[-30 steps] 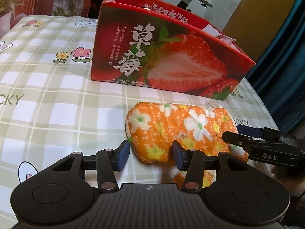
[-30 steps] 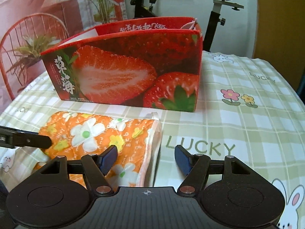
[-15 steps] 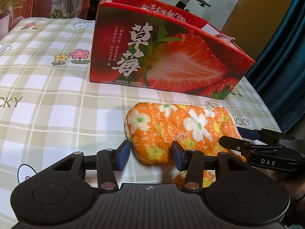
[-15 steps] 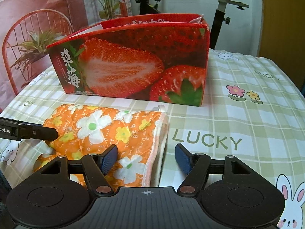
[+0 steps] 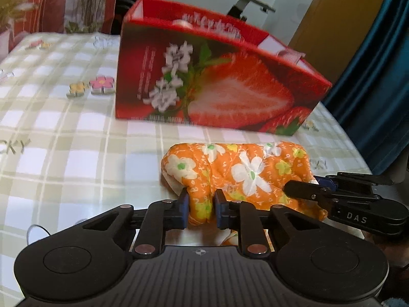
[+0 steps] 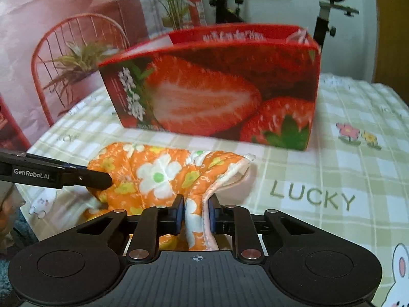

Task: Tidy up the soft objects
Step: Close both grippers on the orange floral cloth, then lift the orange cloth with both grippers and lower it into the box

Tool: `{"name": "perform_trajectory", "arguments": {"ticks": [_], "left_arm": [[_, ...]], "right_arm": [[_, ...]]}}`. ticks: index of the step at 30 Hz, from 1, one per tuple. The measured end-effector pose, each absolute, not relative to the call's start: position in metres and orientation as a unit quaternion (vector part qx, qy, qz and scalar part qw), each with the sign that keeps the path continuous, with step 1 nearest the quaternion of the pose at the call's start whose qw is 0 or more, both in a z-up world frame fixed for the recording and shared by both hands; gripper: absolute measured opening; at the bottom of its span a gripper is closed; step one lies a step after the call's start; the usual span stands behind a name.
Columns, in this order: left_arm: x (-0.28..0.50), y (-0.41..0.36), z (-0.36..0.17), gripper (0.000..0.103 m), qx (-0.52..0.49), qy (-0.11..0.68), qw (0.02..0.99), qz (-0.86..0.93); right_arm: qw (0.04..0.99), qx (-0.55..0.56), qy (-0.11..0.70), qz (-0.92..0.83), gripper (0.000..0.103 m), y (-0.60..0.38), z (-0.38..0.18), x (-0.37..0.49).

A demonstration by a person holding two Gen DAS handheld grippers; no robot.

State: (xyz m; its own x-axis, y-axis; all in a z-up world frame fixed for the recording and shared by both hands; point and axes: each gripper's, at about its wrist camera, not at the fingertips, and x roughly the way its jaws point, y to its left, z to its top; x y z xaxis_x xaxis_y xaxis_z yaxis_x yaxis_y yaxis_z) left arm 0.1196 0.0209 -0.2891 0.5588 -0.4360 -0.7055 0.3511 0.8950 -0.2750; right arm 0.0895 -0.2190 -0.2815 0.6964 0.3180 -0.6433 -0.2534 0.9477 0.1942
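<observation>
An orange oven mitt [image 5: 237, 171] with white and yellow flowers hangs a little above the checked tablecloth, in front of a red strawberry box [image 5: 212, 87]. My left gripper [image 5: 201, 208] is shut on the mitt's left end. My right gripper [image 6: 196, 213] is shut on the mitt's [image 6: 163, 176] pink-edged right end. The right gripper also shows in the left wrist view [image 5: 306, 190], and the left gripper in the right wrist view [image 6: 102, 177]. The open-topped box [image 6: 217, 97] stands just behind the mitt, with something pink in its far end.
The table [image 5: 51, 138] has a green checked cloth with flowers, rabbits and "LUCKY" print [image 6: 311, 197]. A red wire chair [image 6: 76, 58], plants and an exercise bike [image 6: 329, 7] stand behind the table. A blue curtain [image 5: 378, 76] hangs at the right.
Both grippers were open around the mitt's ends; now both have shut on it and it has risen slightly, bunching in the middle. The views have drawn closer and blurred.
</observation>
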Motion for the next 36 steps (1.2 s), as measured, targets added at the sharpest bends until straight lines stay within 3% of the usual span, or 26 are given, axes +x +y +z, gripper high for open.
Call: {"name": "perform_trajectory", "arguments": {"ticks": [11,20,29,36], "left_arm": [[0.104,0.022,-0.197,0.019,-0.02,0.27,0.932,-0.241],[0.165,-0.009,-0.135,0.019,0.02,0.181,0.956,-0.228],[0.256,-0.042,-0.152,0.019,0.052,0.257,0.947,-0.188],[0.304,-0.055,-0.197,0.019,0.061,0.385,0.899,-0.198]], "right_arm": [[0.955,0.002,0.234,0.181,0.016,-0.221,-0.198,0.088],[0.968,-0.028,0.18,0.172,0.016,-0.227,-0.13,0.157],[0.957,-0.009,0.256,0.132,0.016,-0.23,-0.146,0.262],[0.921,-0.013,0.371,0.115,0.016,-0.225,-0.196,0.308]]}}
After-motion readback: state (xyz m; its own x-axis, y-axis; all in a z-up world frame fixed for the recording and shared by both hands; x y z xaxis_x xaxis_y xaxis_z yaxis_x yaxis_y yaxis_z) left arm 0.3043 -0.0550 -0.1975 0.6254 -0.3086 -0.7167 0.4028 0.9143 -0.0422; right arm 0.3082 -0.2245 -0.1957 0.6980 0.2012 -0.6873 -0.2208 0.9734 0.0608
